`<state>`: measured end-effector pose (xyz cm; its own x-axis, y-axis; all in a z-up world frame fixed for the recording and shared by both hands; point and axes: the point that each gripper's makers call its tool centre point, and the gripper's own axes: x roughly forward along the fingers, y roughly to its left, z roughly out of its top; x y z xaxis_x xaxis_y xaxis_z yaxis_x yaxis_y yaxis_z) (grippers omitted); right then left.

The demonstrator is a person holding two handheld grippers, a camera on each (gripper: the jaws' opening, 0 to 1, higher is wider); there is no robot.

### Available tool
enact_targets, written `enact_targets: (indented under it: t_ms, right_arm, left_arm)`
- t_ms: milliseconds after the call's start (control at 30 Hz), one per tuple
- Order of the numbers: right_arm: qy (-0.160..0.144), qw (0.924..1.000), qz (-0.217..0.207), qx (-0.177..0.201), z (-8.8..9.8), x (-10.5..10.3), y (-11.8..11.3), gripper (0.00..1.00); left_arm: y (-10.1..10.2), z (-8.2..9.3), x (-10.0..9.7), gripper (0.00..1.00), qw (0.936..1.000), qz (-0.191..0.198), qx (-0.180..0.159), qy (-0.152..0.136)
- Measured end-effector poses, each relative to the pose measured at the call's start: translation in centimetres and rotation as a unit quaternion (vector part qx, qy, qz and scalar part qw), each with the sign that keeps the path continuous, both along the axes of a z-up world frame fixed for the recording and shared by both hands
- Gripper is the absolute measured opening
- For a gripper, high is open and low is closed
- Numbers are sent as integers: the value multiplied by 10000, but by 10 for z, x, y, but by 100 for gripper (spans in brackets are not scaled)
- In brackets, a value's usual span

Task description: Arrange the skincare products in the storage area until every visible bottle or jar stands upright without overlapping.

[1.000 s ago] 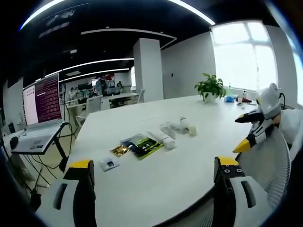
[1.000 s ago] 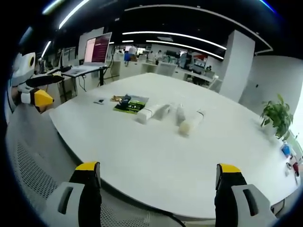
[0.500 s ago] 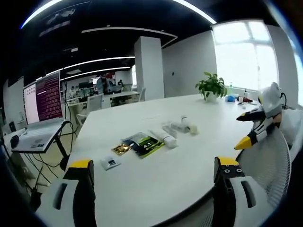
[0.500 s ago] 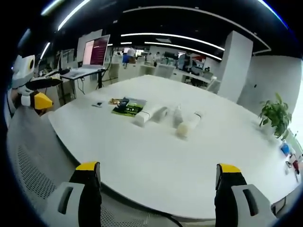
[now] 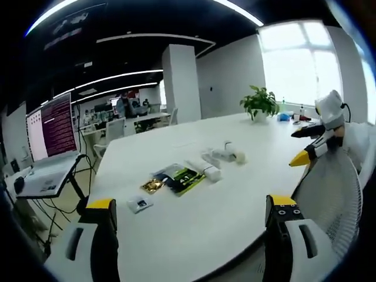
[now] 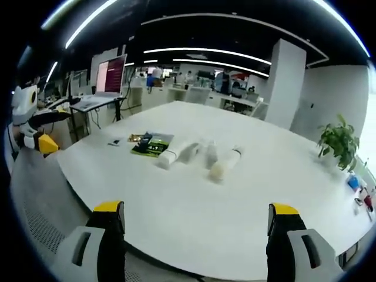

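White table (image 6: 194, 229): spans the area ahead of both grippers, and both views have drifted slightly over the last second, the products now sitting a little further ahead of the right gripper (image 6: 194, 235); this reads as camera motion, as nothing on the table has been moved.

Left gripper (image 5: 191, 235): jaws spread wide, holding nothing, well short of the products. It also appears at the left edge of the right gripper view.

Right gripper: jaws likewise wide and empty. It also appears at the right of the left gripper view, off the table edge.

Skincare products (image 6: 194, 155): a row of tubes and bottles lying on their sides, ahead and slightly left of the right gripper. Beside them, green sachets (image 5: 179, 178) and a small packet (image 5: 138, 204) lie flat.

Finding: no product stands upright, so arranging has not begun and both grippers must still close the distance
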<state>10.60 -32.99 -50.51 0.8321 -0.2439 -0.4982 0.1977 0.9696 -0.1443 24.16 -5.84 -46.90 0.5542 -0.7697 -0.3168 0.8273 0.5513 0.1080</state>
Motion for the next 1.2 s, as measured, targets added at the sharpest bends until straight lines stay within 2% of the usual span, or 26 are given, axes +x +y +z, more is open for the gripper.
enact_targets:
  t_ms: [67,167,267,400,633,733,900,1033,1200]
  right_arm:
    - [25,10000,-31,-18,1,0,-2,100]
    - [-53,10000,-53,-18,4,2,-3,100]
    - [-59,9999,-98,-28,7,2,-7,100]
    - [-102,9998,-133,-79,12,5,-13,100]
    - [-149,9995,-154,-241,18,17,-23,100]
    - [-204,9994,-141,-251,24,26,-30,100]
    - [-322,9988,-172,-341,29,39,-42,100]
    - [-218,9991,-74,-344,27,50,-46,100]
    - [-118,9990,73,-433,24,66,-48,100]
  left_arm:
    - [1,0,0,99,10000,-32,54,-36]
    - [1,8,3,99,9998,-20,-109,-192]
    - [1,9,5,99,9998,2,-91,-150]
    - [-3,14,5,99,9995,-51,-165,-252]
    - [-7,18,6,99,9993,-102,-211,-306]
    - [-10,24,6,99,9986,-98,-402,-334]
    - [-12,21,7,99,9989,-95,-277,-353]
    - [-10,19,7,99,9986,-90,-128,-504]
    - [-9,20,8,99,9988,-48,-101,-482]
